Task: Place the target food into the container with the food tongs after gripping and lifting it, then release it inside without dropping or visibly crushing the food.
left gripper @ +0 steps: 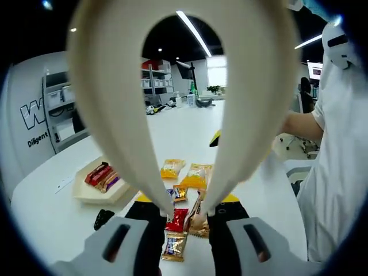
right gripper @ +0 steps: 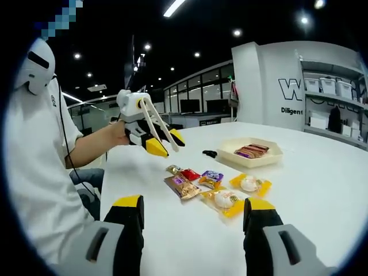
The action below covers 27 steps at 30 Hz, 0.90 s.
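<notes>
On the grey wall at the far left of the left gripper view, a large white "W" and the word "Diligent" can be read, the rest being cut off. A beige tray is seen on the white tabletop, with red and brown wrapped bars lying inside it. Cream food tongs are pinched in the left claw, their two arms bowing apart above the jaws. Between the jaws a red packet is seen, beside yellow snack packets and a dark packet; their print cannot be read.

In the right gripper view, a person in white holds the left claw with the tongs above the tabletop. The packets lie in a loose group, the tray just beyond them. The right claw is spread, with nothing between its jaws. "W" and "Diligent" are read again on the wall.
</notes>
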Tool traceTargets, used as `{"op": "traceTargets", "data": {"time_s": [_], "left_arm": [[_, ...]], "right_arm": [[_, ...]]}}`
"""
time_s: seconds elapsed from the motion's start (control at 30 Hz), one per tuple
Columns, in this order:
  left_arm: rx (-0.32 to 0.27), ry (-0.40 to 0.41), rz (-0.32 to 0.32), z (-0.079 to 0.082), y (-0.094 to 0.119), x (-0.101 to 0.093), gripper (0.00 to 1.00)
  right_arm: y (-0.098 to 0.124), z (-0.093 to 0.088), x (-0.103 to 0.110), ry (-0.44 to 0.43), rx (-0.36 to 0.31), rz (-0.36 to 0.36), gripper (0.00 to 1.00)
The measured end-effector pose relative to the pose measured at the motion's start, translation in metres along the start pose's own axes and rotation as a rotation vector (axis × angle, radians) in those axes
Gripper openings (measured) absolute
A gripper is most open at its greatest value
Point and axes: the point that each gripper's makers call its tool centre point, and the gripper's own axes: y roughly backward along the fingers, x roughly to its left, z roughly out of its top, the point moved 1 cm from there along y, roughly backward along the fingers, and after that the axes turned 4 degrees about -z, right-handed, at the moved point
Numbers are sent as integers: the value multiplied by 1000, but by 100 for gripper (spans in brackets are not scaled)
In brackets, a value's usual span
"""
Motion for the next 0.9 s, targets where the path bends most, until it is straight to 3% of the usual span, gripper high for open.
{"op": "traceTargets", "data": {"time_s": [0.9], "left_arm": [[38, -28, -78, -6, -17, -19, 27]], "right_arm": [[1, -1, 1, 5, 0, 6, 69]]}}
